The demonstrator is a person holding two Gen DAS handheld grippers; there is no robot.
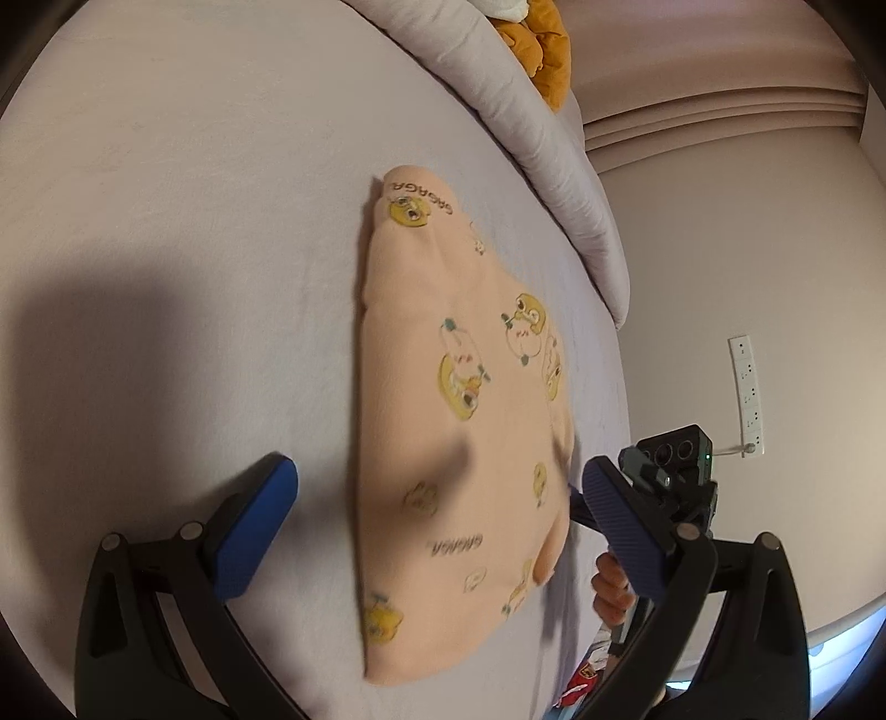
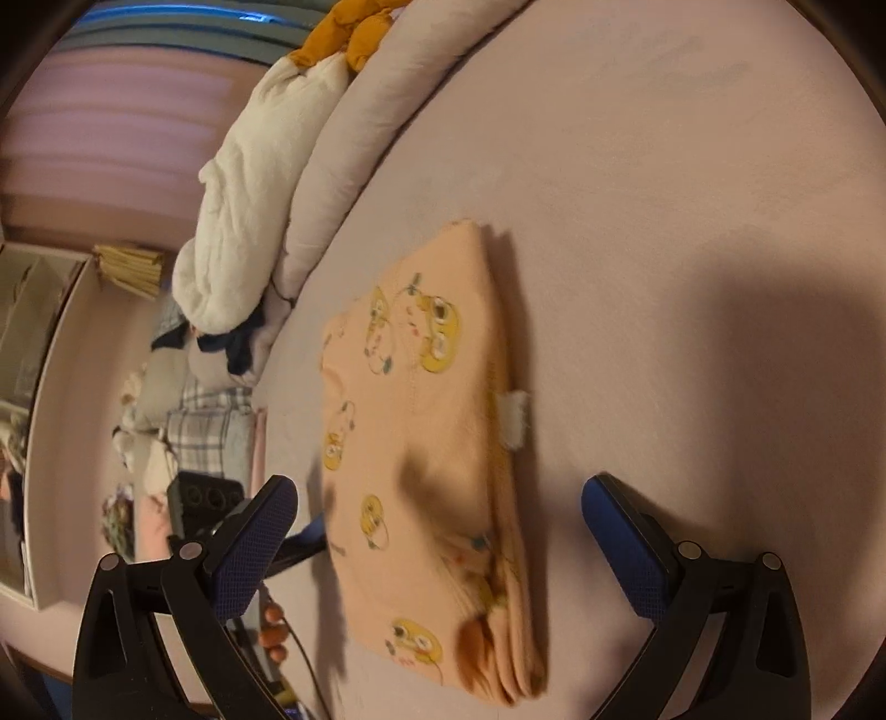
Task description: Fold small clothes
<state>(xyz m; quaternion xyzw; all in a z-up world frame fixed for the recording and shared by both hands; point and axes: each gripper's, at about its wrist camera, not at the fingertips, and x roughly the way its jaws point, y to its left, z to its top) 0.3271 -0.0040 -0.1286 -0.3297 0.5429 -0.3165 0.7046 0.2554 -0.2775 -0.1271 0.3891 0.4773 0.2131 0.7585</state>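
Note:
A peach baby garment (image 1: 443, 421) printed with yellow cartoon ducks lies folded flat on the pale lilac bed sheet (image 1: 183, 232). In the right wrist view it (image 2: 437, 443) shows stacked folded layers and a small white tag on its right edge. My left gripper (image 1: 437, 498) is open, its blue-padded fingers (image 1: 255, 526) on either side of the garment's near part, holding nothing. My right gripper (image 2: 437, 520) is open too, straddling the garment's near end, empty. Each gripper shows in the other's view at the bed edge: the right one (image 1: 664, 476), the left one (image 2: 221, 509).
A rolled grey duvet (image 1: 542, 133) runs along the bed's far edge, with a white blanket (image 2: 238, 210) and an orange plush toy (image 2: 354, 33) beside it. Pillows and clothes (image 2: 194, 404) pile near the wall. A white power strip (image 1: 747, 393) hangs on the wall.

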